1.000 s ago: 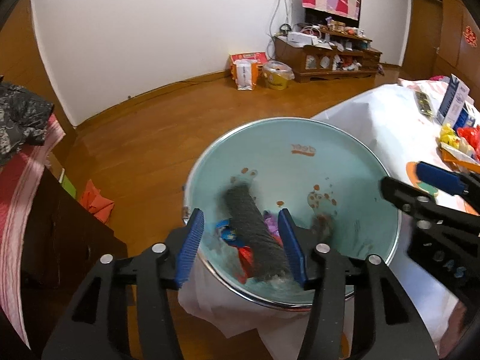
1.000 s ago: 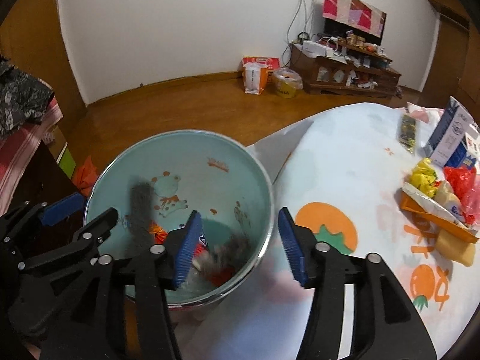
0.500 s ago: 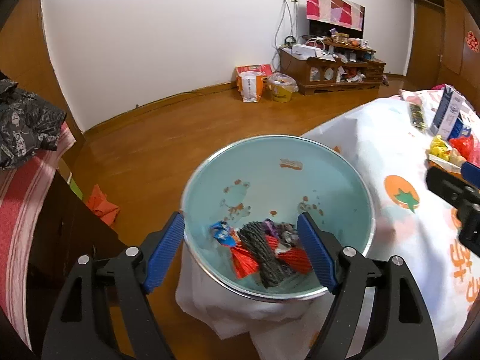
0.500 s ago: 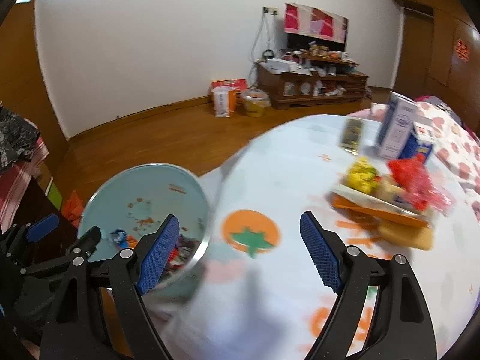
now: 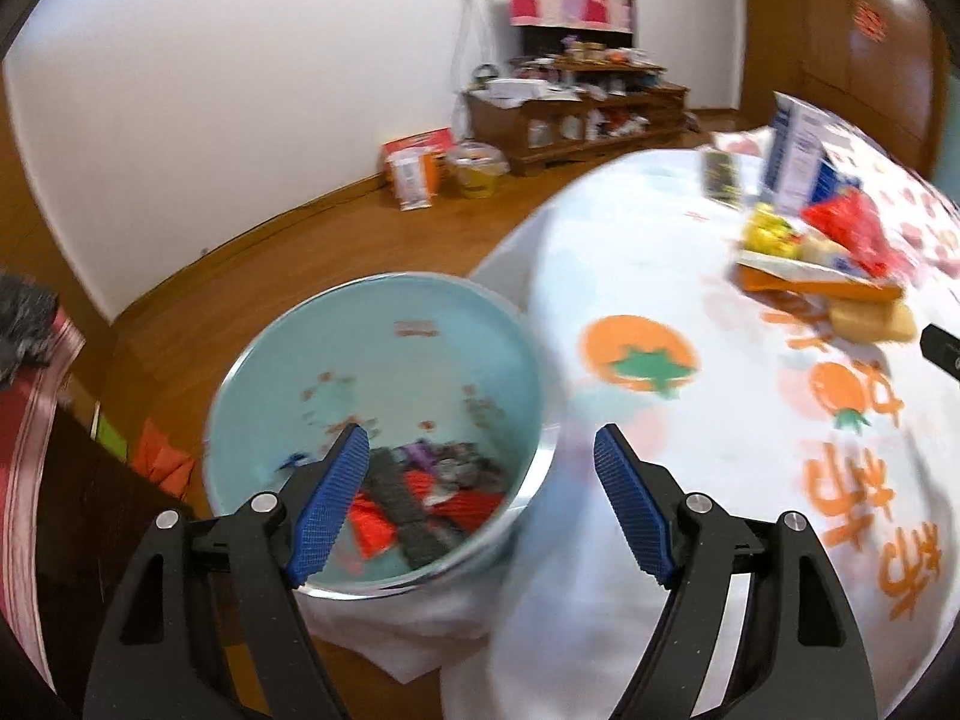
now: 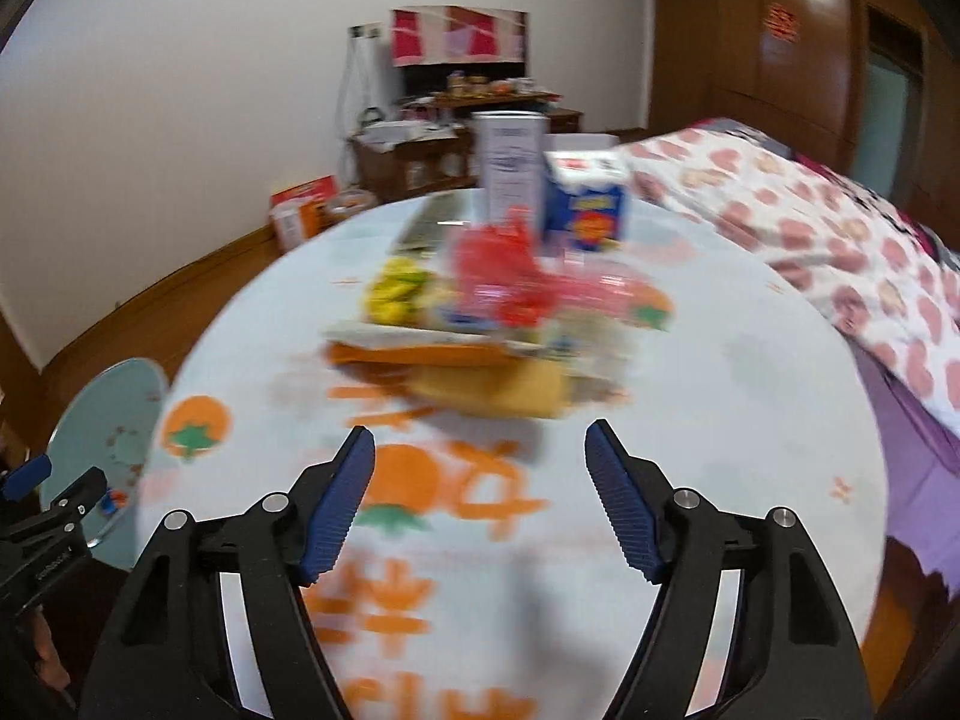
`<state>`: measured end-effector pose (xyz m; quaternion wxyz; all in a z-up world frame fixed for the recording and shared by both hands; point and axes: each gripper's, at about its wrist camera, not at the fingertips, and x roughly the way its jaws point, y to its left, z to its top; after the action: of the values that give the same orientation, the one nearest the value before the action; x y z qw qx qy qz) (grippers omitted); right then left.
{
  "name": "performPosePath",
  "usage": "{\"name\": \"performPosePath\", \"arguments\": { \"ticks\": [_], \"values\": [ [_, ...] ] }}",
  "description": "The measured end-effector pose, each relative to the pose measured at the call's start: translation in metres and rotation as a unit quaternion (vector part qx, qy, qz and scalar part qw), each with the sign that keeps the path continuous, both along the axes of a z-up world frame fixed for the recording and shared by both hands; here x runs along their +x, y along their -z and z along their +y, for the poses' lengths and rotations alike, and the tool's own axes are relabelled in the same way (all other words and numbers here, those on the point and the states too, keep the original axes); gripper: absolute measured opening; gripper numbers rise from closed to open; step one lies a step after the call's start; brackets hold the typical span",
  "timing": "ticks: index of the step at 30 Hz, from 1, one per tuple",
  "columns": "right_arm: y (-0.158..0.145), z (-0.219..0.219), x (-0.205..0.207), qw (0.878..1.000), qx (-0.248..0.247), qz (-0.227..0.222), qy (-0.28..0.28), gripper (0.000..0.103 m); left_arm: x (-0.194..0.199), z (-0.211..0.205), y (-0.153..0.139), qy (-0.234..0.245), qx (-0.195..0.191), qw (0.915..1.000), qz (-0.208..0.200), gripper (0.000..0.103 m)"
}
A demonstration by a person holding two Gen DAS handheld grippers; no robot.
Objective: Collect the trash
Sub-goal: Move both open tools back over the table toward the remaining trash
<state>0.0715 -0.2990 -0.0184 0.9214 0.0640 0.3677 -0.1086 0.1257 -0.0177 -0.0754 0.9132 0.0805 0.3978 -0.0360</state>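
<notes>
A light blue trash bin (image 5: 384,360) stands on the floor beside the table and holds several wrappers (image 5: 420,498). It also shows in the right wrist view (image 6: 102,420) at the far left. My left gripper (image 5: 480,504) is open and empty, above the bin's right rim and the tablecloth edge. My right gripper (image 6: 480,504) is open and empty over the table, facing a blurred pile of trash (image 6: 480,324): a yellow wrapper, a red bag, orange and tan packets. The pile shows in the left wrist view (image 5: 822,264) at far right.
The round table has a white cloth with orange fruit prints (image 6: 540,540). Two cartons (image 6: 552,192) stand behind the pile. A patterned blanket (image 6: 840,228) lies to the right. A wooden cabinet (image 5: 570,114) stands by the far wall. A dark piece of furniture (image 5: 54,510) is at left.
Both grippers have opened wider and swung right, away from the bin. The right gripper now faces the pile on the table. The dark wrapper fell into the bin.
</notes>
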Motion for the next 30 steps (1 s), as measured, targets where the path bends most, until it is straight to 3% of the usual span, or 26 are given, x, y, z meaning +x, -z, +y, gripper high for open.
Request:
{"name": "performPosePath", "arguments": {
  "ticks": [11, 15, 21, 30],
  "values": [
    [-0.004, -0.074, 0.001, 0.999, 0.012, -0.004, 0.046, 0.068, 0.034, -0.08, -0.002, 0.097, 0.026, 0.9945, -0.028, 0.076],
    [-0.006, -0.087, 0.006, 0.999, 0.019, -0.004, 0.045, 0.068, 0.05, -0.105, 0.003, 0.131, 0.017, 0.9911, -0.015, 0.075],
    [-0.002, -0.102, 0.01, 0.998, 0.033, 0.0, 0.048, 0.063, 0.055, -0.137, 0.007, 0.179, 0.054, 0.9821, -0.024, 0.075],
    [0.002, -0.104, 0.036, 0.998, 0.052, 0.002, 0.025, 0.063, 0.07, -0.177, 0.016, 0.232, 0.077, 0.9694, -0.024, 0.073]
  ]
}}
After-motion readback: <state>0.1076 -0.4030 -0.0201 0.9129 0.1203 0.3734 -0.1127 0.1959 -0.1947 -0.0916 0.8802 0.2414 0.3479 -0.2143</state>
